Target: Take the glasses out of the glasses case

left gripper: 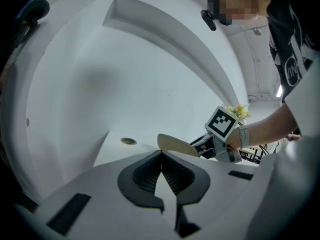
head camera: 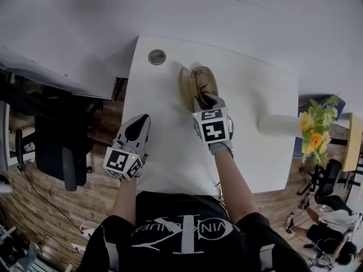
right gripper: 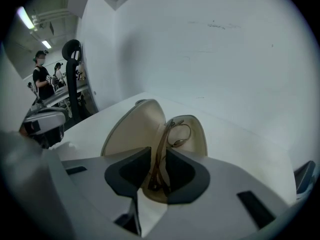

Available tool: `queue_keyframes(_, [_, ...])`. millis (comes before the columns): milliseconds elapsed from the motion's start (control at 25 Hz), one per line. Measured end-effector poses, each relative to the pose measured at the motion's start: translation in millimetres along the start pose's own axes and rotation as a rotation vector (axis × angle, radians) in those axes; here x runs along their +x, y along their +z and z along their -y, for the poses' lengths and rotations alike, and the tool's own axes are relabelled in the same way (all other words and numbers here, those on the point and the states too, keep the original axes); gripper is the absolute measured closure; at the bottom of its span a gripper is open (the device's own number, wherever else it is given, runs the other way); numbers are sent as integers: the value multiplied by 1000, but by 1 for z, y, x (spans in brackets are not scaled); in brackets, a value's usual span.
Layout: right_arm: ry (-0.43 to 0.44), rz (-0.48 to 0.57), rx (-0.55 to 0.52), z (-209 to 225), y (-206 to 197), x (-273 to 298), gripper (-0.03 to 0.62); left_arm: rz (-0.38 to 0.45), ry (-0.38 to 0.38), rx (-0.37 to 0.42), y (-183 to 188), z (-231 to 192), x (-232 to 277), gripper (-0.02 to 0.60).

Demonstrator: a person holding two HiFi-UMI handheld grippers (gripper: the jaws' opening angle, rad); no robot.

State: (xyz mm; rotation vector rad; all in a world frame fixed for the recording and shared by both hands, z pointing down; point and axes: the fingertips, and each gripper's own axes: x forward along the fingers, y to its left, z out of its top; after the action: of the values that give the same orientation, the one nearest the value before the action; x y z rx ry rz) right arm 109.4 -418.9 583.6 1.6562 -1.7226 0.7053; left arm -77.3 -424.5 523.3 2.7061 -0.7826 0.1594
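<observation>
An open tan glasses case [head camera: 191,83] lies at the far middle of the white table [head camera: 266,157]. Its lid [right gripper: 134,128] stands up on the left in the right gripper view, and brown-framed glasses [right gripper: 178,133] lie folded in its tray. My right gripper [right gripper: 157,159] reaches down into the case, its jaws closed against both sides of the glasses. In the head view the right gripper [head camera: 206,100] covers the near end of the case. My left gripper [head camera: 138,127] hovers over the table's left part, apart from the case, shut on nothing. The left gripper [left gripper: 161,160] looks toward the case lid [left gripper: 176,144].
A round metal grommet [head camera: 156,56] sits in the table's far left corner. A white roll [head camera: 278,124] lies at the right edge beside yellow flowers [head camera: 315,130]. A black office chair [head camera: 57,149] stands left of the table. A white wall [right gripper: 225,59] rises behind it.
</observation>
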Motion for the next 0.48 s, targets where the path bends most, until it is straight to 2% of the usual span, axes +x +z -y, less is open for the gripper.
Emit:
queue_keyframes(240, [3,-44,17,8,-5,8,508,-11,-8,-18,-8,-1,6,566])
queue_keyframes(480, [92,-130,65,7,-6,12,522,-9,-11,-34,-10,-1,7,566])
